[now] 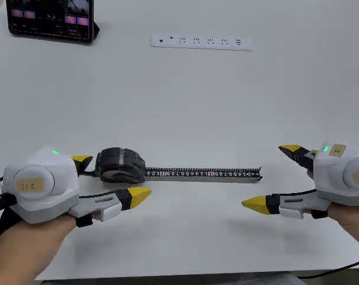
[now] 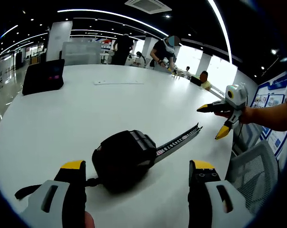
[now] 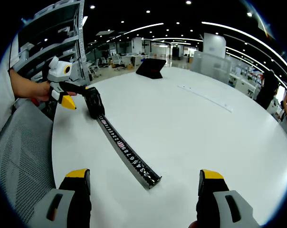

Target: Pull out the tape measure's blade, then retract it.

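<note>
A black tape measure (image 1: pixel 120 165) lies on the white table, its blade (image 1: pixel 203 173) drawn out to the right and lying flat. In the left gripper view the case (image 2: pixel 123 158) sits between the open jaws of my left gripper (image 2: pixel 138 167), untouched by either yellow tip. In the head view the left gripper (image 1: pixel 111 177) straddles the case. My right gripper (image 1: pixel 271 176) stands open just right of the blade's end hook (image 1: pixel 260 173). From the right gripper view the blade (image 3: pixel 127 153) runs away from my right gripper (image 3: pixel 144 175), whose jaws hold nothing.
A white power strip (image 1: pixel 200 41) lies at the far middle of the table, and a dark tablet on a stand (image 1: pixel 51 18) at the far left. A grey mesh chair (image 3: pixel 21 156) stands off the table edge. People stand in the background beyond the table.
</note>
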A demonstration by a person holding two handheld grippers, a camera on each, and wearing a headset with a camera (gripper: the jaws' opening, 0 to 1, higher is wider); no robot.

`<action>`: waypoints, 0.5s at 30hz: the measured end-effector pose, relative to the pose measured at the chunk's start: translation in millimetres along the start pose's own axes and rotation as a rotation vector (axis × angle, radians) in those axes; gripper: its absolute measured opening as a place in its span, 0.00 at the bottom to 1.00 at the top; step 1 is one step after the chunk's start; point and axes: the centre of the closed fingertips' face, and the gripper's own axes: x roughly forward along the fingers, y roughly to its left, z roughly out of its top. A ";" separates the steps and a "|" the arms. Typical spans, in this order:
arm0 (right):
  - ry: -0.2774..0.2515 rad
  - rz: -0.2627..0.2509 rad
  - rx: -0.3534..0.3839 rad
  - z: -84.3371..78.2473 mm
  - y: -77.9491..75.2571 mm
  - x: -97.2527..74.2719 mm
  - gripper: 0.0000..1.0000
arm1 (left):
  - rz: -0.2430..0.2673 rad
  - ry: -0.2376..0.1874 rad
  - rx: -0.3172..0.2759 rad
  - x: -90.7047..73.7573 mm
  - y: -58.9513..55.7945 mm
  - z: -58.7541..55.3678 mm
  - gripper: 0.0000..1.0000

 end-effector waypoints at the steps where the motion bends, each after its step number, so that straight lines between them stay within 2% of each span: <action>1: 0.001 0.001 -0.002 0.0 0.1 0.1 0.93 | 0.000 0.001 0.000 0.3 -0.6 -0.2 0.86; 9: 0.002 0.002 -0.003 -0.7 -1.4 -0.6 0.92 | -0.008 -0.002 -0.004 5.5 -8.0 0.1 0.86; 15: 0.003 0.001 -0.004 -1.3 -3.0 -1.0 0.92 | 0.007 -0.015 -0.030 5.8 -7.8 1.3 0.86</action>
